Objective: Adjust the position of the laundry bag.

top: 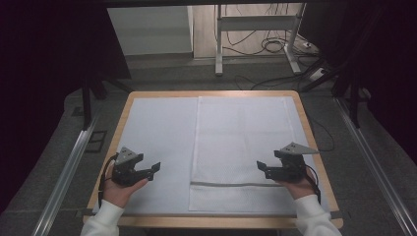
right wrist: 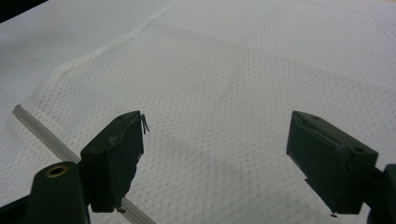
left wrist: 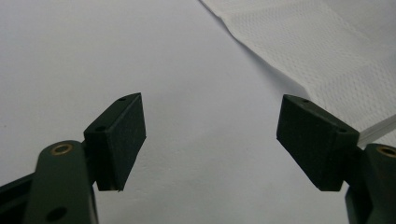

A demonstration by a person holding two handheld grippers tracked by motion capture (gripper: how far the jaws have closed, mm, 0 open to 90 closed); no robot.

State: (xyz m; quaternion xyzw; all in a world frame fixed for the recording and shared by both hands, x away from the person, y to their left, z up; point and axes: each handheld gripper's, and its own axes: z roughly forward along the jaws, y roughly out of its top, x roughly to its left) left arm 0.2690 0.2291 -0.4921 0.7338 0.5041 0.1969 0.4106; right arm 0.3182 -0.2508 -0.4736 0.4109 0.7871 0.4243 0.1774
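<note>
Lying flat on wooden table (top: 314,147), white towel (top: 241,147), both tools released, dark room.

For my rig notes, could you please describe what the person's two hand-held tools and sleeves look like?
Both tools are black, each with two jaws ending in flat rectangular pads. The left tool and right tool each carry a grey three-cornered plate on top, and a thin black cable trails back along the wrist. Brass-coloured fasteners sit at the jaw bases. The person wears white sleeves.

A wooden-edged table (top: 306,129) bears a pale sheet (top: 157,132) and white towel (top: 241,142).
</note>
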